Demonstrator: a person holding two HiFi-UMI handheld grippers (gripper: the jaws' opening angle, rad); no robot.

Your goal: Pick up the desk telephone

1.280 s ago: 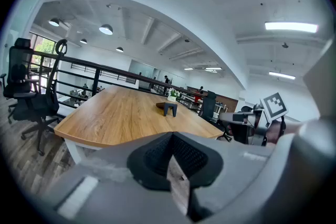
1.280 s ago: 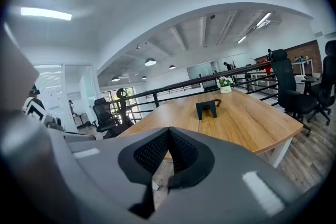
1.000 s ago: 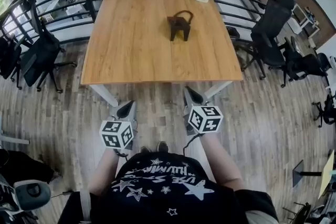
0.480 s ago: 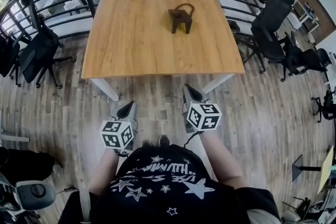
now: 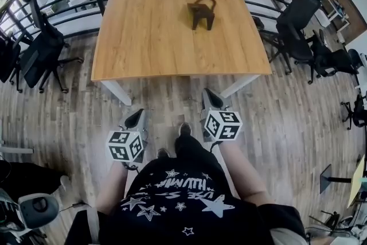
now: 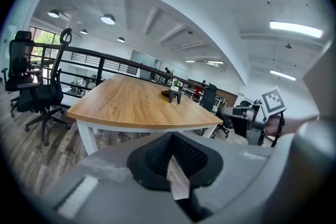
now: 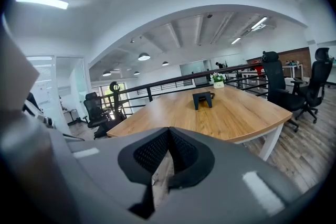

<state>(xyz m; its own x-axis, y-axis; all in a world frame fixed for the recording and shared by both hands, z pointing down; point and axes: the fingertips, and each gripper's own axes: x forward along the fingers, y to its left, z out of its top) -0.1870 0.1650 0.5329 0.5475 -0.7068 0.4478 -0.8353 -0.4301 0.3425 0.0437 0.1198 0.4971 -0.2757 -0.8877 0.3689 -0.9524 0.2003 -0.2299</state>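
Two grippers are held low in front of the person (image 5: 172, 203), over the wooden floor (image 5: 172, 94) and short of the table's near edge. The left gripper (image 5: 137, 116) and the right gripper (image 5: 210, 99) are each seen with jaws brought together at the tips and nothing caught between them. The desk telephone (image 5: 203, 12) is stood on the table (image 5: 143, 49), past its middle toward the far edge and somewhat right of centre, well apart from both grippers. It is found almost straight ahead of the right gripper, which is judged the nearer, and ahead and to the right of the left one. Its broad side appears to be turned toward the person, so its long axis is taken to run across the table, left to right. A curved loop (image 5: 209, 1) is seen rising from its top. Which end is its front cannot be told.
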